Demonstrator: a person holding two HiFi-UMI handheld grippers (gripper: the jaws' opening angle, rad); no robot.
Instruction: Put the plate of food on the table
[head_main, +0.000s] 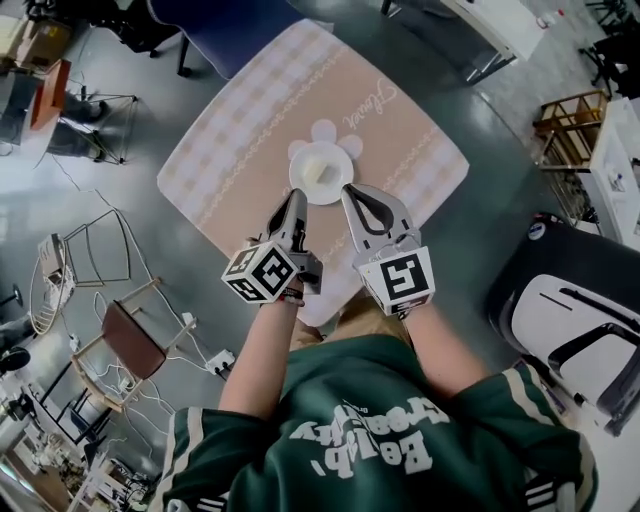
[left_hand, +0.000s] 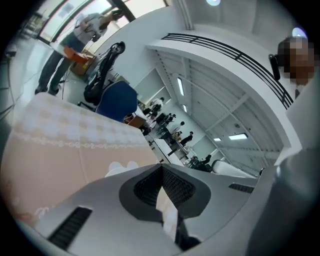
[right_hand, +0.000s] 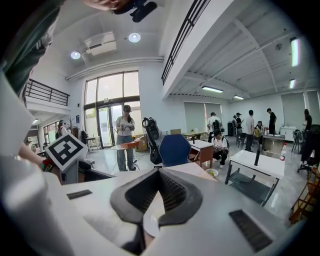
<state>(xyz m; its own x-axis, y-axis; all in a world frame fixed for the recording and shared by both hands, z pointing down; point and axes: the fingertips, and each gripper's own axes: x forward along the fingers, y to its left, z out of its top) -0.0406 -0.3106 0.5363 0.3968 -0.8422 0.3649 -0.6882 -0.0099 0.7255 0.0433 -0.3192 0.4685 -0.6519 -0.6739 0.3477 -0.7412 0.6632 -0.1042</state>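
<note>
A round white plate (head_main: 320, 170) with pale food on it rests on a white flower-shaped mat (head_main: 323, 130) in the middle of the table's pink checked cloth (head_main: 250, 130). My left gripper (head_main: 298, 196) hangs over the plate's near left rim, jaws shut with nothing seen between them. My right gripper (head_main: 349, 189) is over the near right rim, also shut. In the left gripper view the closed jaws (left_hand: 162, 167) point across the cloth (left_hand: 60, 150). In the right gripper view the closed jaws (right_hand: 159, 172) point level into the room, and a bit of white plate (right_hand: 150, 225) shows below them.
A blue chair (head_main: 230, 30) stands at the table's far side. A wooden chair (head_main: 130, 340) and a wire rack (head_main: 90, 250) are on the floor to the left. A black and white seat (head_main: 570, 320) is at the right. Several people stand farther off in the room.
</note>
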